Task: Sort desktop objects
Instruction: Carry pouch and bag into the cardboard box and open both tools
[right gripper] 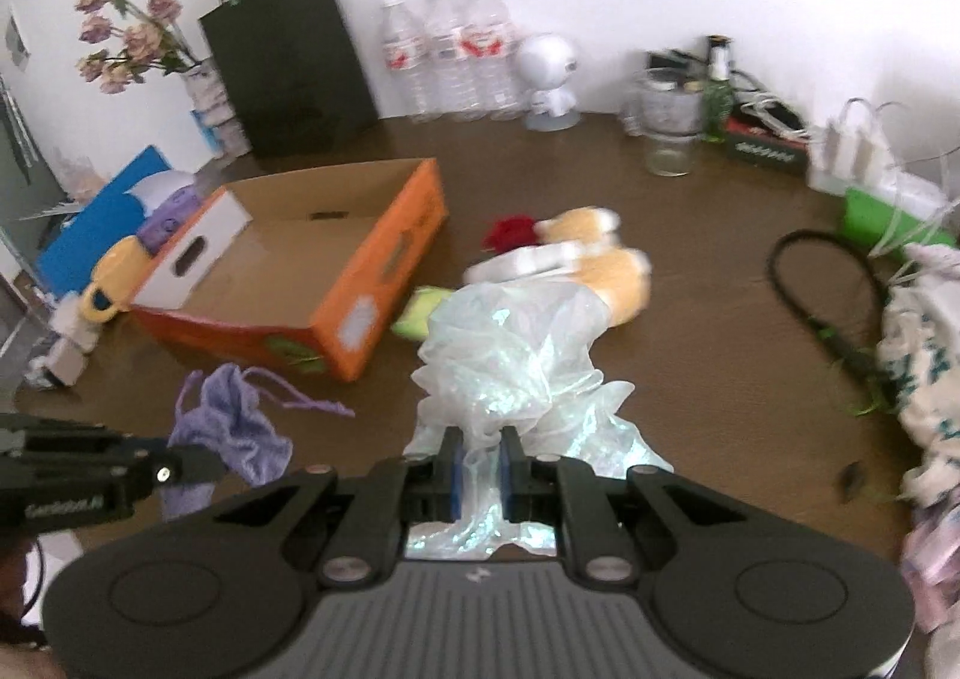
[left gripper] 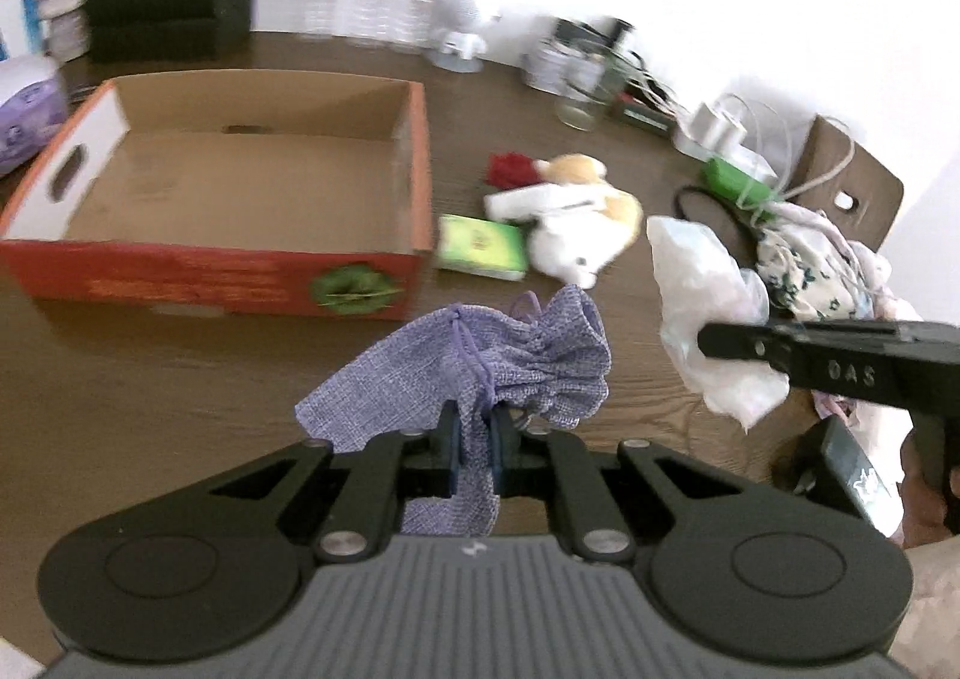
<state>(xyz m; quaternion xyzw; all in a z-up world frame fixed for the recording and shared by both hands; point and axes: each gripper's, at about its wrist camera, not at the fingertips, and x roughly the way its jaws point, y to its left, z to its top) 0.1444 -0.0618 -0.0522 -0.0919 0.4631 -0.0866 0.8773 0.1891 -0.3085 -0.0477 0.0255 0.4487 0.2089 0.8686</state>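
Left wrist view: the left hand-held gripper (left gripper: 474, 442) is clamped on a purple drawstring pouch (left gripper: 480, 367), the cloth pinched between its blue pads and bunching out above and to both sides of the fingertips, lifted clear of the brown tabletop (left gripper: 180, 379). Beyond it and to the left stands an open cardboard box (left gripper: 240, 187) with orange-red sides. Right of the box lie a small green packet (left gripper: 480, 247) and a white-and-tan plush toy (left gripper: 576, 223). At the right edge the right hand-held gripper (left gripper: 708, 346) reaches in, its tip closed on a crumpled clear plastic bag (left gripper: 702, 289).

Right wrist view: the right hand-held gripper (right gripper: 480, 460) holds the plastic bag (right gripper: 516, 343) tightly between its pads; the bag billows up in front of the fingertips, hiding part of the plush toy (right gripper: 618, 265). The box (right gripper: 336, 259) sits ahead to the left. At lower left the left hand-held gripper (right gripper: 204, 463) carries the pouch (right gripper: 240, 421), its cords trailing toward the box.
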